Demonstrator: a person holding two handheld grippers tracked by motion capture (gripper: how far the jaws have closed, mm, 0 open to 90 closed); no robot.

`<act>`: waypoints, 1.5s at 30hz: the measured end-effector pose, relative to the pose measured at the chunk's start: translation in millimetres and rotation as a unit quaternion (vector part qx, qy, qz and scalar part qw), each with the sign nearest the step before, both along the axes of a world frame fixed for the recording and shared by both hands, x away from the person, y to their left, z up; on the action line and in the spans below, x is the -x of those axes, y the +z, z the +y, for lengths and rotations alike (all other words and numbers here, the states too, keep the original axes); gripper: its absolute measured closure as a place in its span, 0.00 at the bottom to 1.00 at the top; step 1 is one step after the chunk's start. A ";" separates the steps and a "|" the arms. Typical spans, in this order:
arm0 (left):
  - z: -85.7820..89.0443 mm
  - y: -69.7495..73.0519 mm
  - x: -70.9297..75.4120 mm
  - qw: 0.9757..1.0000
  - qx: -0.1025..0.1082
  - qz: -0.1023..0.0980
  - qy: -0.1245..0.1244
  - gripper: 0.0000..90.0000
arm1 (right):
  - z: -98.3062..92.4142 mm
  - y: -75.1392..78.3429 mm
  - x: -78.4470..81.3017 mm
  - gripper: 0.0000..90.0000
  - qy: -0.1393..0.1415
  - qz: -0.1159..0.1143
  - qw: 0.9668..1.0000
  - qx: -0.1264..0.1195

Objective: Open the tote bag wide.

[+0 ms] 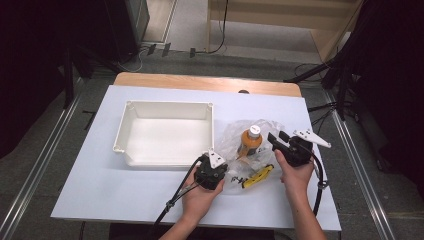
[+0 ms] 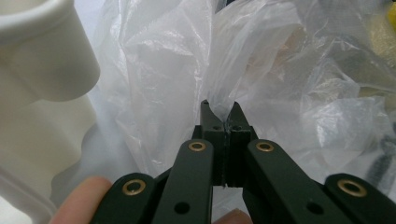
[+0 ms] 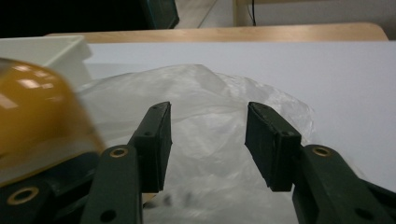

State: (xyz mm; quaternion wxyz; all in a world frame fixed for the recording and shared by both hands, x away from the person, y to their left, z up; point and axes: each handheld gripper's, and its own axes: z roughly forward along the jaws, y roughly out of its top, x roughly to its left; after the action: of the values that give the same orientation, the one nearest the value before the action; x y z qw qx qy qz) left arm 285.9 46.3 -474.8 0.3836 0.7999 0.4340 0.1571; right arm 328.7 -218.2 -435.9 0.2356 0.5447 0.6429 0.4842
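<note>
Plastic bag [image 1: 250, 145] lies crumpled just right of the white tray [image 1: 165, 132]; the left gripper [image 2: 223, 116] is clamped tight on a fold. From above, an orange bottle [image 1: 250, 141] stands in the bag. The right gripper [image 3: 208, 140] hangs half open, nothing between, bottle blurred beside it.

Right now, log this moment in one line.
left gripper: shut on clear plastic bag | right gripper: open beside orange bottle | white tray: empty

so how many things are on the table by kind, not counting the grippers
tray: 1
plastic bag: 1
orange bottle: 1
yellow thing: 1, too small to tell what
total: 4
</note>
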 end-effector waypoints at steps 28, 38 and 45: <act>1.9 2.2 4.2 0.998 0.037 -0.017 -0.042 0.82 | 46.5 -45.7 25.3 1.00 0.099 0.140 0.983 0.071; -1.4 0.2 0.1 0.999 0.018 0.003 -0.037 1.00 | 57.2 -16.0 55.1 0.86 0.144 0.023 0.989 0.013; -3.1 -0.4 1.2 0.999 0.009 0.010 -0.048 1.00 | 91.8 -20.3 43.1 0.89 0.161 0.040 0.986 0.026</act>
State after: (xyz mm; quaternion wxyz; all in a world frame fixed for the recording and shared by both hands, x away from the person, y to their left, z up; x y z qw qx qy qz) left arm 284.7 43.2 -475.2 0.3932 0.8180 0.4003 0.1264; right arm 285.6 -126.3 -456.2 0.1428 0.4469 0.7432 0.4770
